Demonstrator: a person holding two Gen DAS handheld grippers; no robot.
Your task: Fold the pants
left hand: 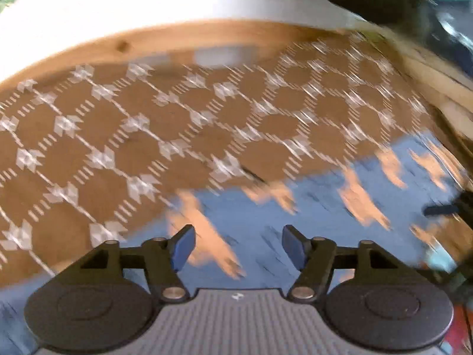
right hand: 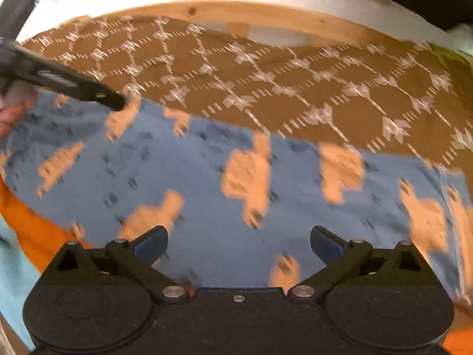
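In the right wrist view, at the far left edge, a person's hand (right hand: 11, 109) holds the left gripper (right hand: 112, 103), seen from the side as a dark bar reaching in over the upper left edge of the pants (right hand: 207, 177); from this angle its jaws cannot be read. The pants are blue-grey cloth printed with pale orange shapes and small dark marks, and they lie spread flat across the near part of a brown cloth (right hand: 325, 68) patterned with white diamonds and dashed lines. An orange cloth (right hand: 32, 236) shows under their lower left edge. Further right, at the bottom middle, the right gripper (right hand: 239, 244) hangs over the pants with its jaws wide apart and nothing between the blue pads; the fabric shows flat below them. Beyond the brown cloth runs a wooden rim (right hand: 266, 11), and past that a white surface. In the left wrist view the brown cloth fills the left and middle, much blurred, with the pants (left hand: 325, 207) covering the lower right. The left gripper (left hand: 239, 247) stands open here over the edge of the pants, its pads clear of the cloth and gripping nothing. At the far right a dark bar (left hand: 440, 210) reaches in over the pants.
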